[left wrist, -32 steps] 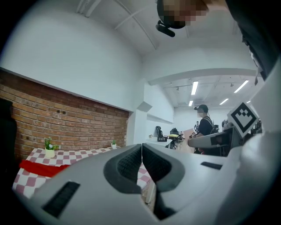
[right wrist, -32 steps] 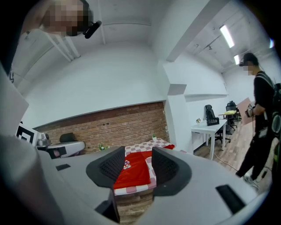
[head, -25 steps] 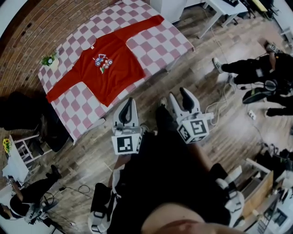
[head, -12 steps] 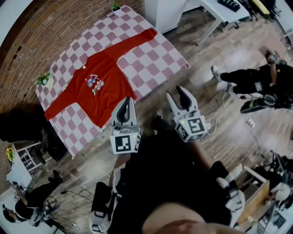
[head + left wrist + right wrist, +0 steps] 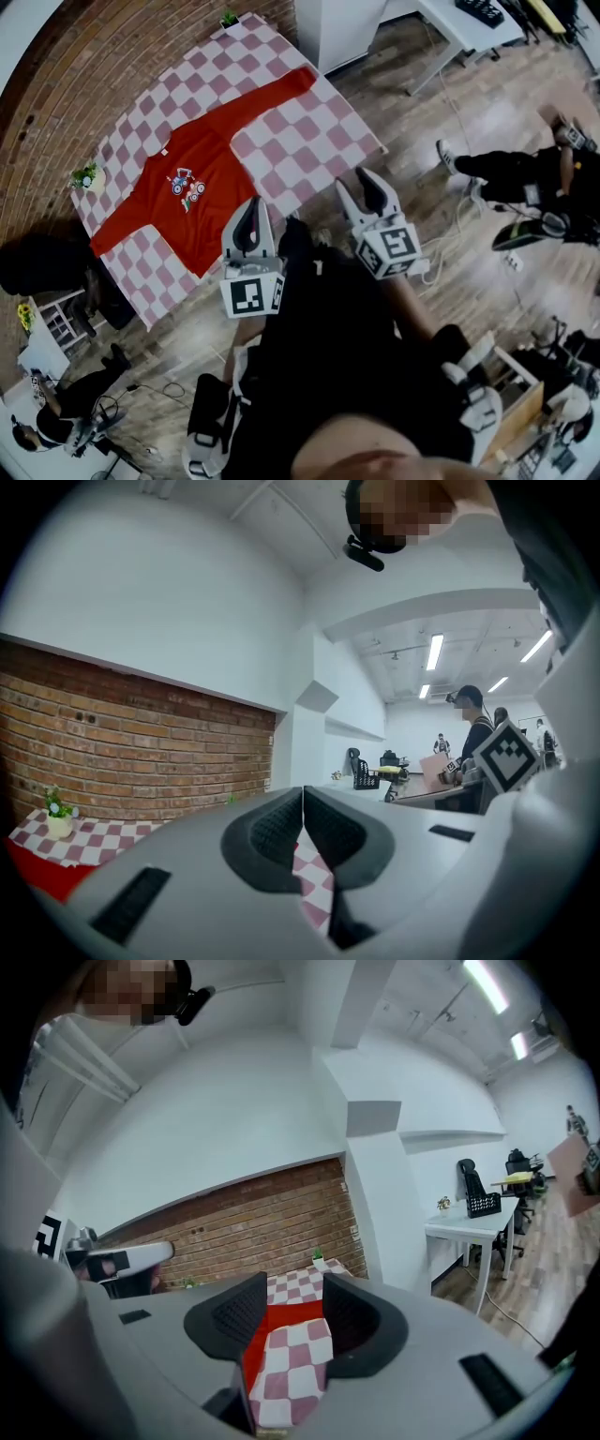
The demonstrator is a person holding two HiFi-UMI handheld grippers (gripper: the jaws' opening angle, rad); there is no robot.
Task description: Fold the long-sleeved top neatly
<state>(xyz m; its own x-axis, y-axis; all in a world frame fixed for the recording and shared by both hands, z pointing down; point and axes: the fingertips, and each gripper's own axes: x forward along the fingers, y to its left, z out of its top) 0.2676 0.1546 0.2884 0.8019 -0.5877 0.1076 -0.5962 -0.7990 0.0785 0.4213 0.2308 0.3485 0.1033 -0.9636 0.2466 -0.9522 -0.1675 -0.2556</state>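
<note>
The red long-sleeved top (image 5: 192, 178) lies spread flat, sleeves out, on the pink-and-white checked table (image 5: 314, 131). Both grippers hang in the air in front of the table's near edge, apart from the cloth. My left gripper (image 5: 251, 206) is shut, its pads pressed together with nothing between them (image 5: 302, 799). My right gripper (image 5: 359, 187) is open and empty; between its jaws (image 5: 292, 1288) I see one red sleeve (image 5: 286, 1316) on the checked cloth. In the left gripper view a strip of the top (image 5: 28, 874) shows at lower left.
A small potted plant (image 5: 84, 176) stands at the table's left end, another (image 5: 230, 18) at its far corner. A brick wall (image 5: 94, 56) backs the table. A white pillar (image 5: 337, 28) and desk (image 5: 459, 23) stand beyond. A person (image 5: 525, 173) sits on the floor at the right.
Both grippers have been carried forward toward the table, whose near edge now lies just ahead of the fingertips. The jaws have not changed and the top lies as before.
</note>
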